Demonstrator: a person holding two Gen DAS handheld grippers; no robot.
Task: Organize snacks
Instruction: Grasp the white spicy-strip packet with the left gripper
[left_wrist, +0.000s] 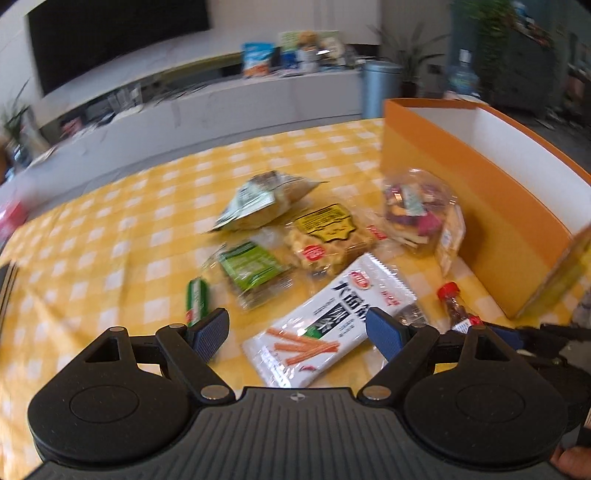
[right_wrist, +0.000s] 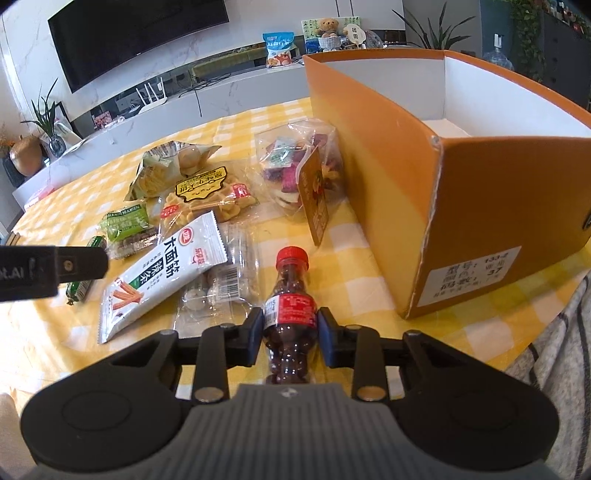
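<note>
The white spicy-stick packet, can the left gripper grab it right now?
Probably yes. The left gripper is open, the white spicy-stick packet lies flat right between its fingers on top of the pile, and nothing covers it.

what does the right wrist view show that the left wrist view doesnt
Only the right wrist view: the right gripper shut on the small bottle, the box's label and its white floor.
Only the left wrist view: the left gripper open over the white packet, holding nothing.
Both: the snack pile, the orange box and the yellow checked cloth.
</note>
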